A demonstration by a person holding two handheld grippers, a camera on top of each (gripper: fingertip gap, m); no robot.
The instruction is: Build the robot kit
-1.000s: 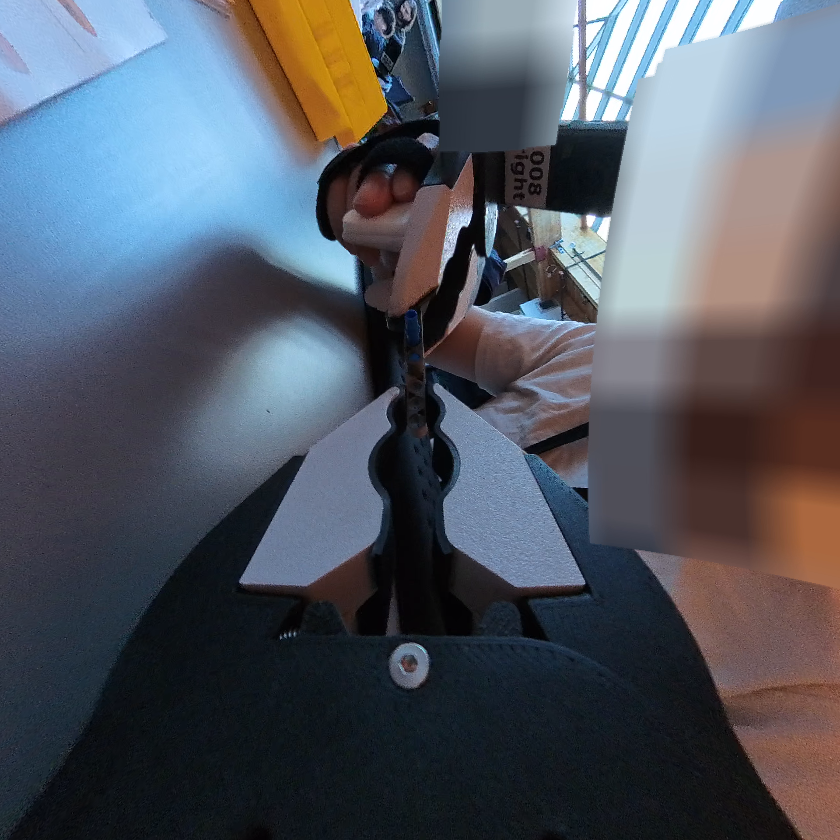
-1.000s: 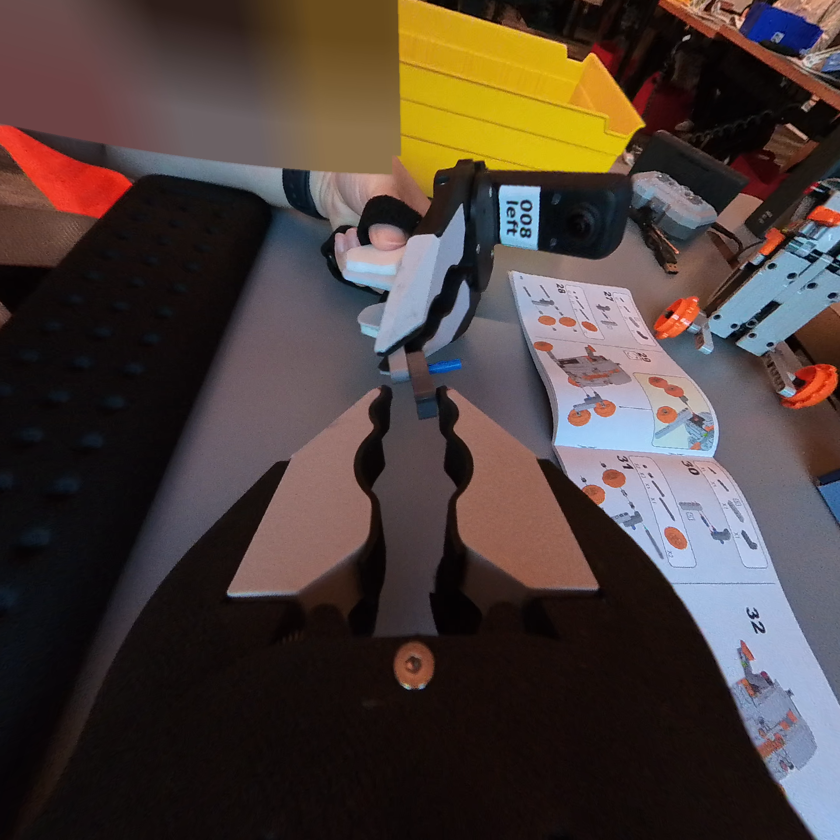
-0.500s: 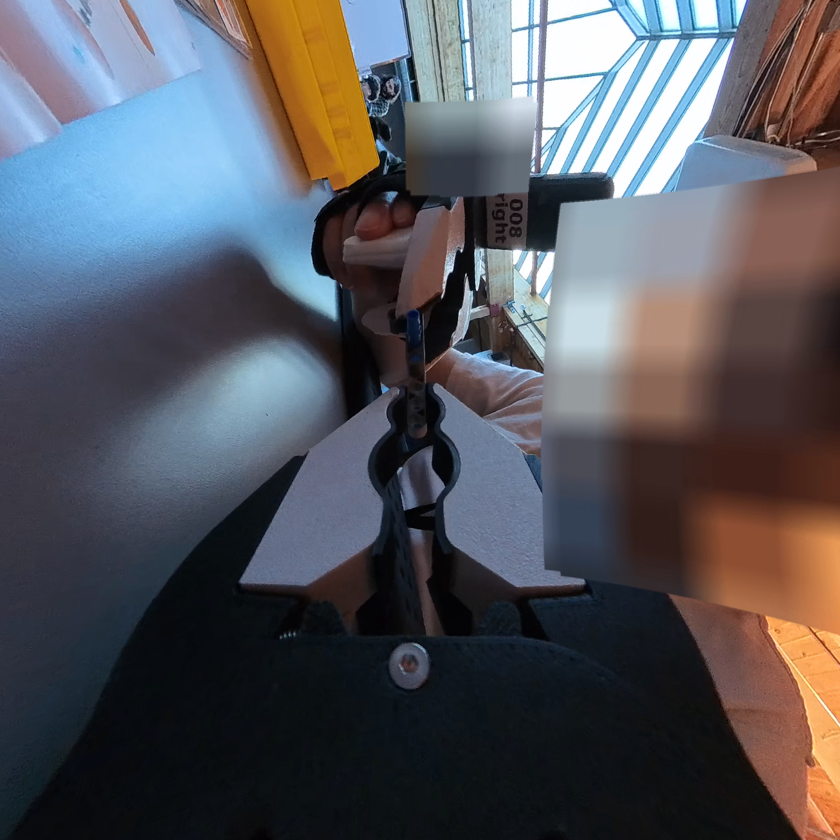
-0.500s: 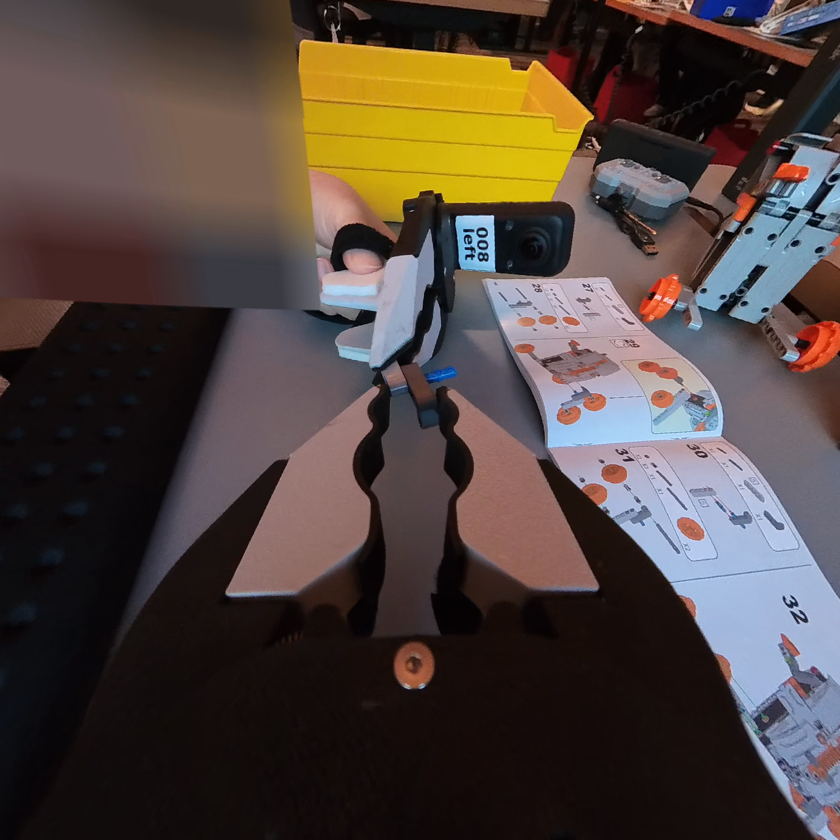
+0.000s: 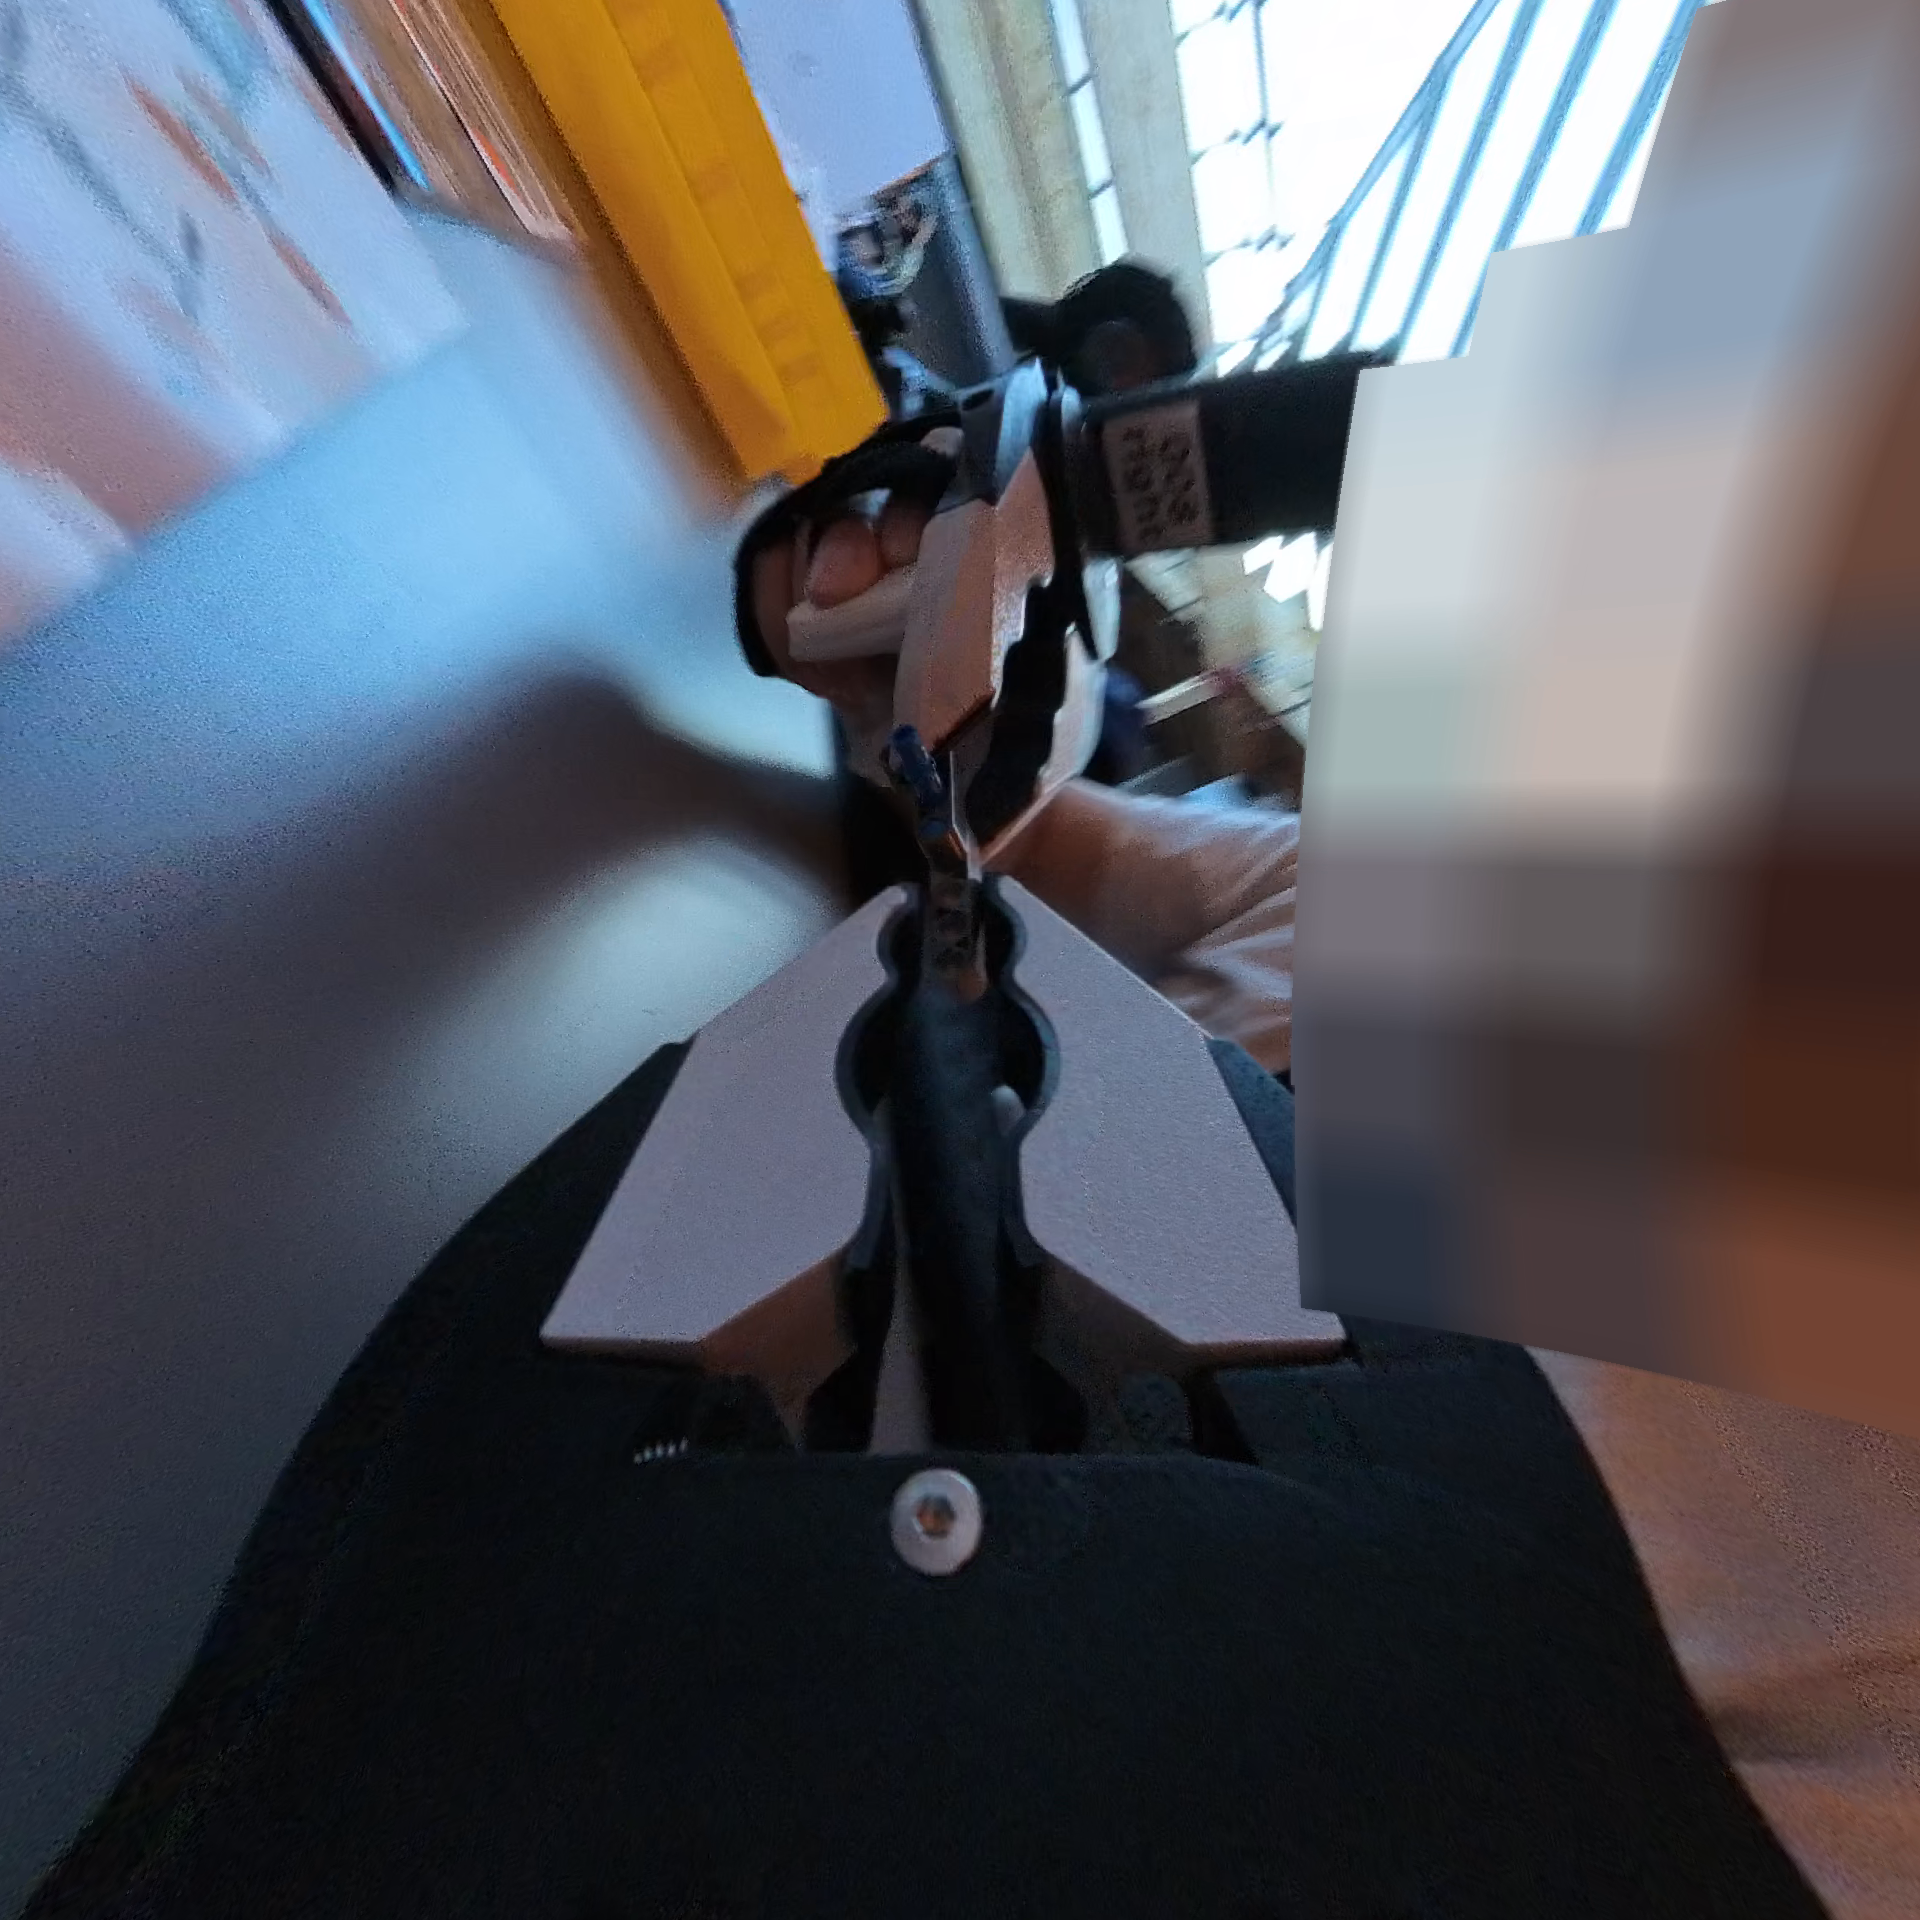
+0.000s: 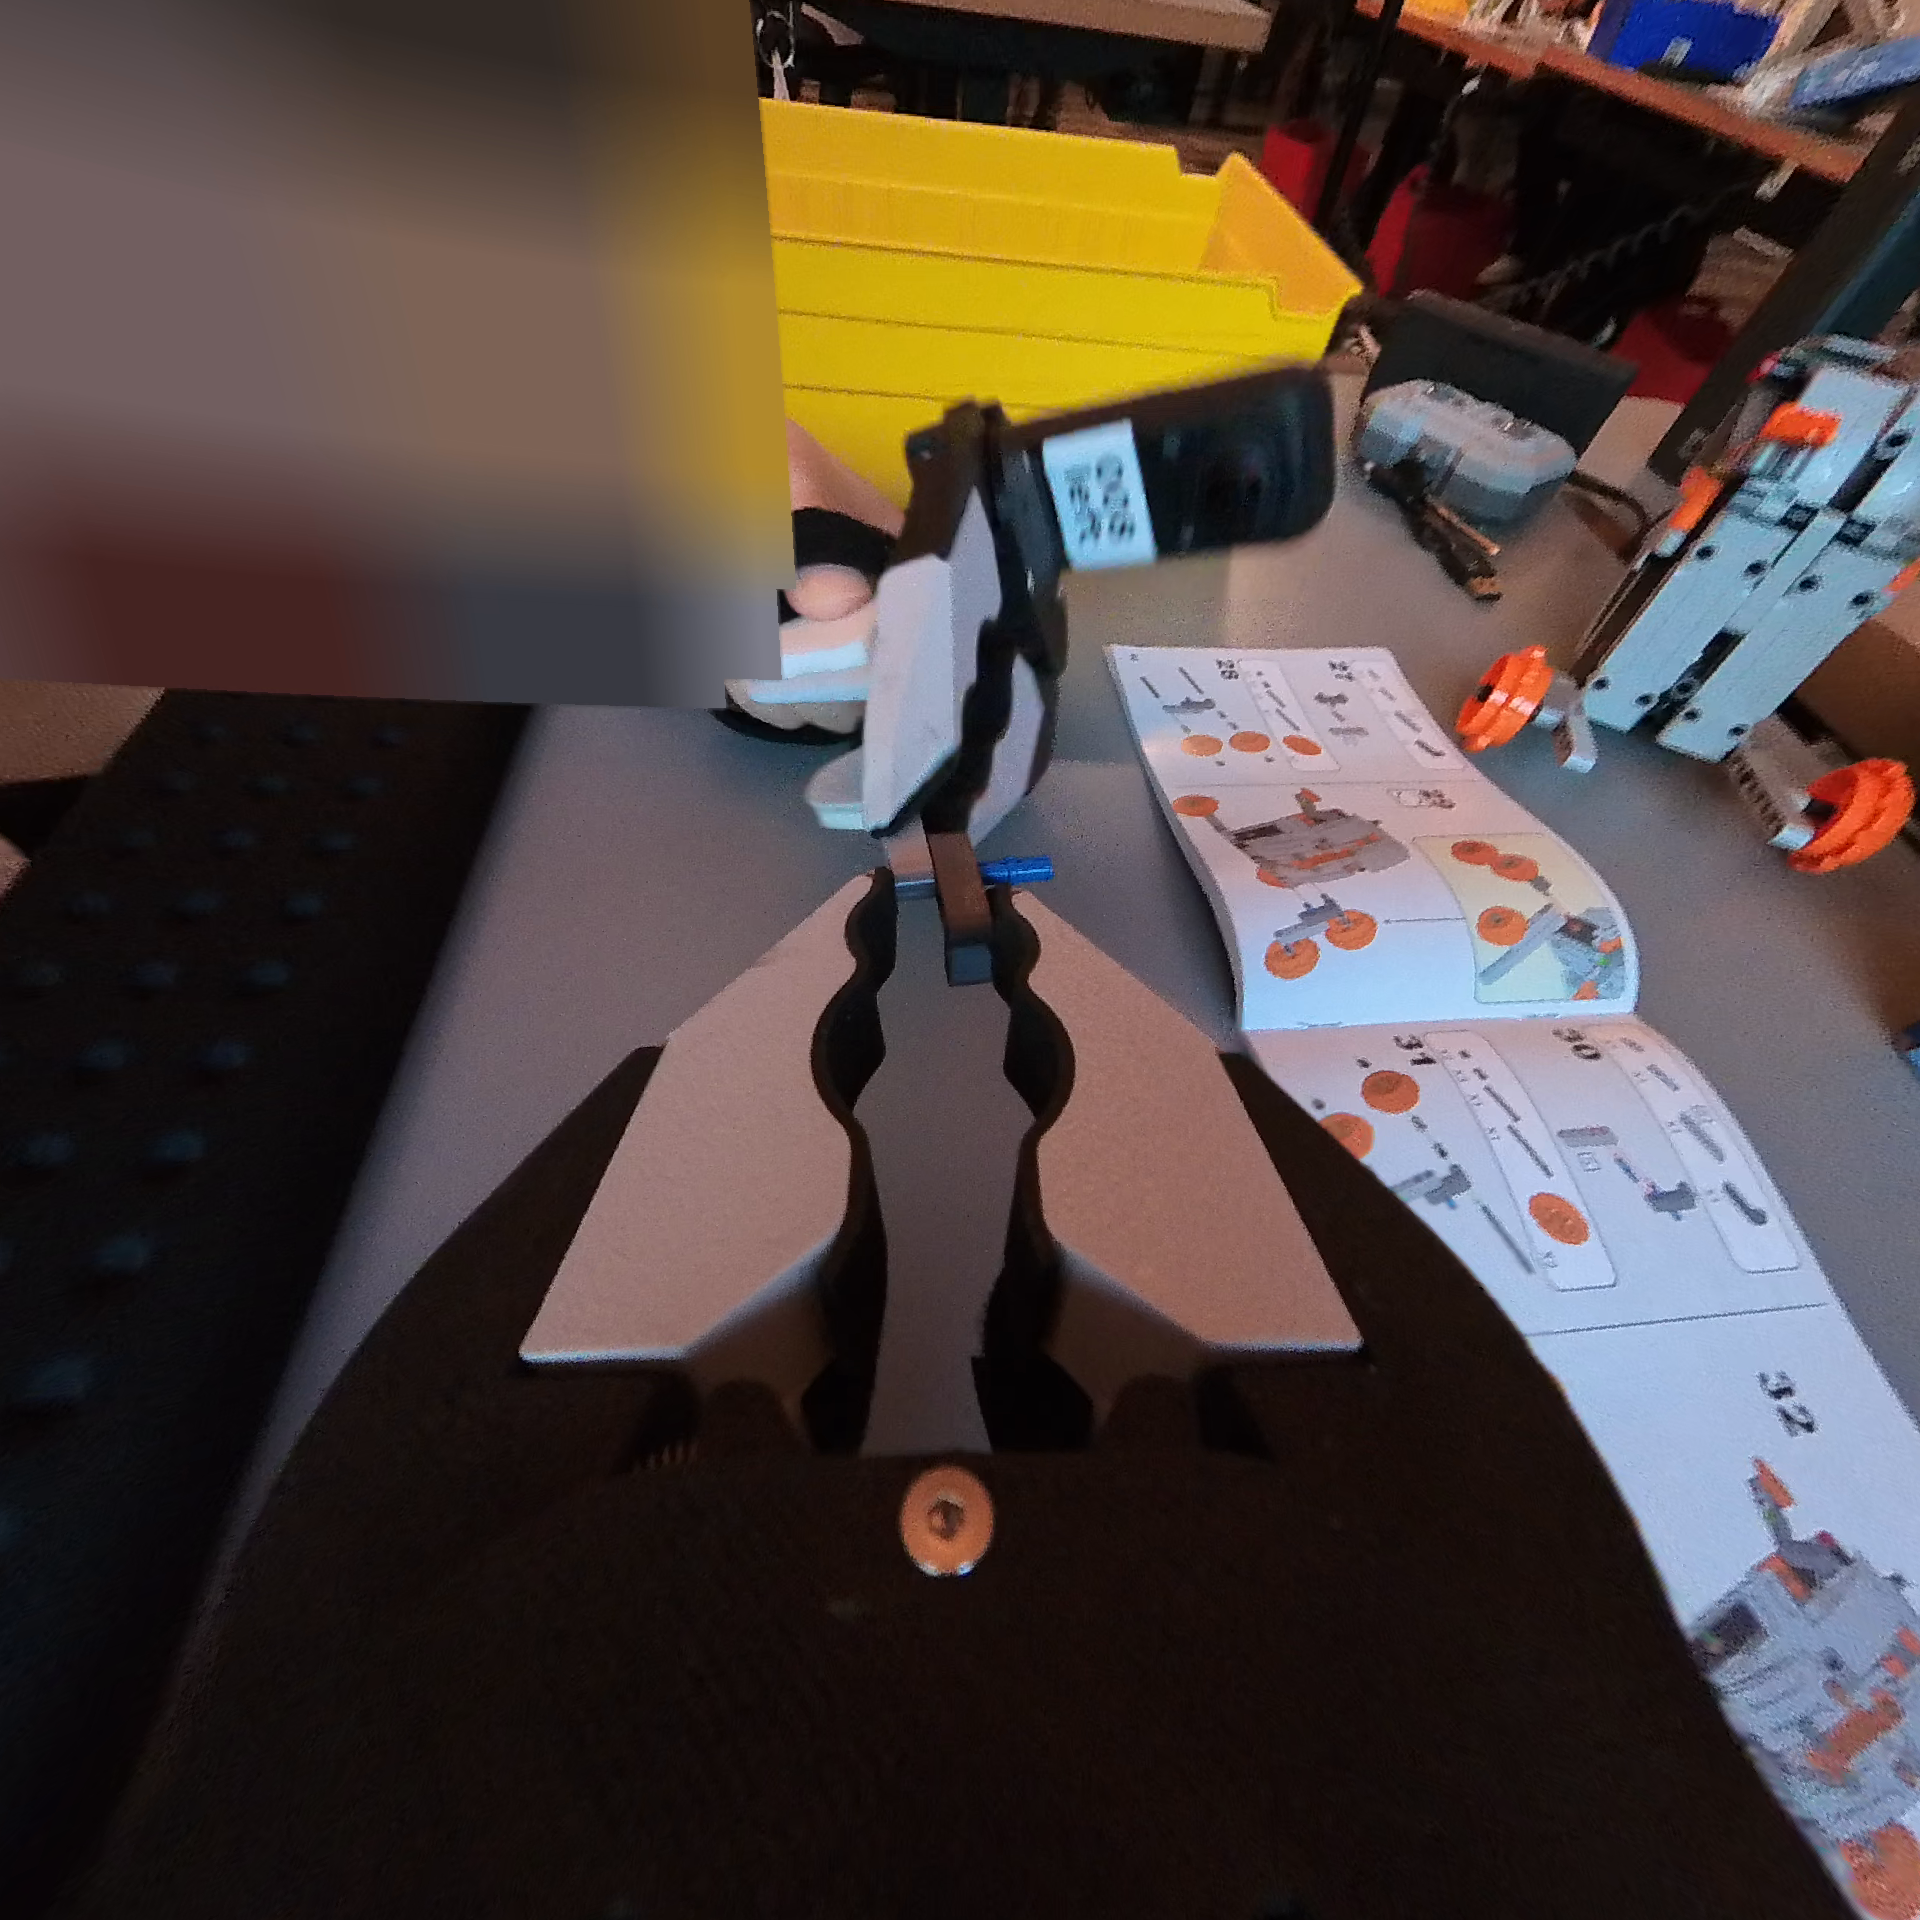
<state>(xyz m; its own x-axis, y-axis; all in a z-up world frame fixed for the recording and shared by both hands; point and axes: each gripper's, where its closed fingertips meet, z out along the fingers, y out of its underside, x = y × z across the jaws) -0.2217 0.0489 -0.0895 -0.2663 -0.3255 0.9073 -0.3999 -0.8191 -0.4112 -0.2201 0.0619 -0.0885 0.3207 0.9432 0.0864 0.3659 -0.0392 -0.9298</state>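
Observation:
My left gripper (image 5: 951,894) is shut on a dark grey brick beam (image 5: 938,836) that has a blue pin (image 5: 907,753) through its far end. In the right wrist view the left gripper (image 6: 925,831) hangs tilted above the grey table (image 6: 623,883), with the beam (image 6: 961,914) pointing down out of it. My right gripper (image 6: 943,899) is narrowly open, its tips either side of the beam's free end, just below the blue pin (image 6: 1018,869). In the left wrist view the right gripper (image 5: 951,769) meets the beam end-on. This view is blurred.
An open instruction booklet (image 6: 1403,883) lies to the right. A yellow bin (image 6: 1039,270) stands behind the grippers. A grey and orange brick model (image 6: 1766,582) and a grey hub (image 6: 1465,457) sit at the back right. A black studded mat (image 6: 208,935) is on the left.
The two grippers have come closer together, so the beam's free end now sits between the right gripper's tips. The left gripper has tilted. The gap between the right fingers looks about the same.

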